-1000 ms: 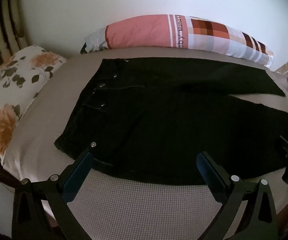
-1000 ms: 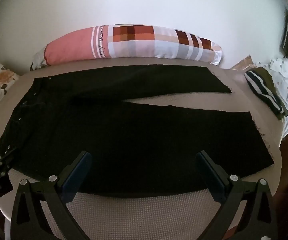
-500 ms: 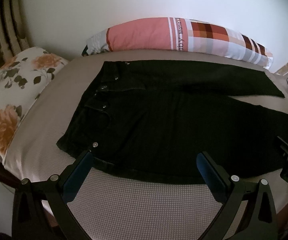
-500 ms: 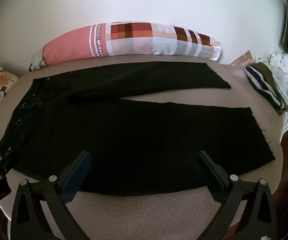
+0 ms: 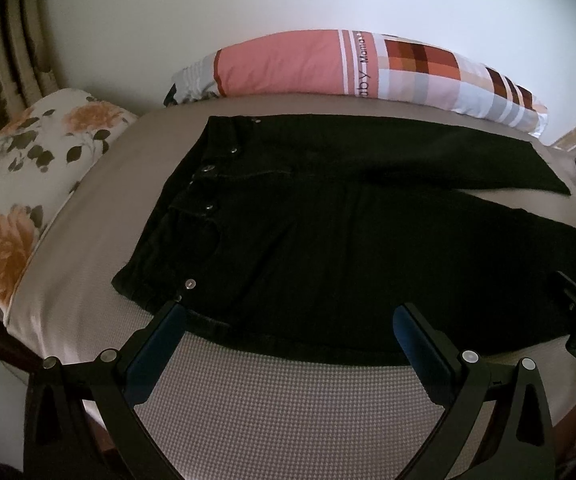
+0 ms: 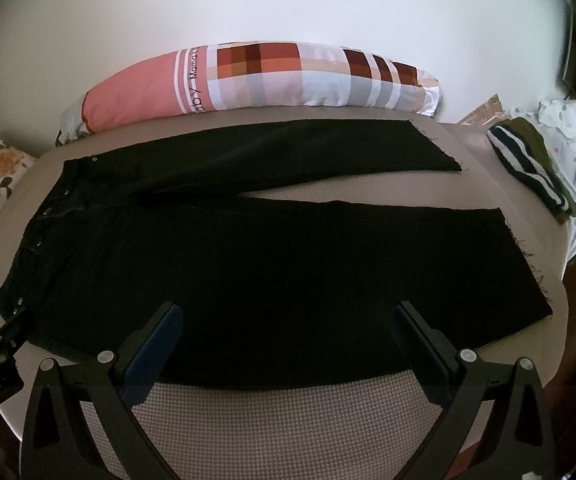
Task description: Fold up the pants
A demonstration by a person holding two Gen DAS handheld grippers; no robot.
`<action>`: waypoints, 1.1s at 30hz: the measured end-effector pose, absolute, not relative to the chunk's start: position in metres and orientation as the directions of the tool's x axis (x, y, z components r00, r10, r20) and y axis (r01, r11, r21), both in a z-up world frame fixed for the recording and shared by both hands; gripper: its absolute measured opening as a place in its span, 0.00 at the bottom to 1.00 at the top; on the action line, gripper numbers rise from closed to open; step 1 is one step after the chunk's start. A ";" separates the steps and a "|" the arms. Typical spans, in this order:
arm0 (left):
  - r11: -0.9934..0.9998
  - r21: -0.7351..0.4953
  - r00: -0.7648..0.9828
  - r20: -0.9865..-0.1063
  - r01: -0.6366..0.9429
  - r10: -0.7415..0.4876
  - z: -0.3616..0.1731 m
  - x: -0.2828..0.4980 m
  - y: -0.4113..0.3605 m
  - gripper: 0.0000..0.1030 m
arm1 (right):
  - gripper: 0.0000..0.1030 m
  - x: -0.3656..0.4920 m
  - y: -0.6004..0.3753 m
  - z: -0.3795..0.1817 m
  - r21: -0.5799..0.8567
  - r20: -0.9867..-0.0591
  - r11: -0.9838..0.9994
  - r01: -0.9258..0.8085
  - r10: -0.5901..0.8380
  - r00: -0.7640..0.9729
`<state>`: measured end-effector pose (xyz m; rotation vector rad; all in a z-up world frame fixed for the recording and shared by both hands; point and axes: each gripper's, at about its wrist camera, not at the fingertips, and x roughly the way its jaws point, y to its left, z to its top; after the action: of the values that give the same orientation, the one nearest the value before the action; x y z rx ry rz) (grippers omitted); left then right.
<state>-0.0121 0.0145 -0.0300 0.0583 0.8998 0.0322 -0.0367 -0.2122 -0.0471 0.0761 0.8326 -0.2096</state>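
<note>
So far no fold made: black pants lie flat and spread on the bed, waist to the left, legs splayed apart toward the right, pillow beyond. Whole job judged still ahead. Left gripper and right gripper hover at the near edge, jaws wide apart, holding nothing.

Bare bed cover lies open on the near side of the black pants. Behind the pants, the patchwork bolster blocks the wall side. Past their hems a striped garment and what may be crumpled white cloth crowd the edge; a floral pillow flanks the waistband.
</note>
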 end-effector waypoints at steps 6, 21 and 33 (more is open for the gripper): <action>0.998 0.064 0.619 -0.784 -0.006 0.054 -0.031 -0.012 0.015 0.99 | 1.00 -0.037 -0.213 -0.047 -0.018 -0.741 0.977 0.212 -0.155 0.653; 0.998 0.064 0.615 -0.787 -0.008 0.055 -0.032 -0.011 0.014 0.99 | 1.00 -0.036 -0.214 -0.047 -0.016 -0.742 0.978 0.209 -0.151 0.653; 0.998 0.064 0.615 -0.787 -0.008 0.056 -0.035 -0.011 0.015 0.99 | 1.00 -0.036 -0.211 -0.046 -0.025 -0.740 0.979 0.205 -0.156 0.654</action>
<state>-0.0109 0.0153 -0.0348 0.0564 0.9078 0.0366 -0.0358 -0.2111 -0.0458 0.0622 0.8329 -0.2045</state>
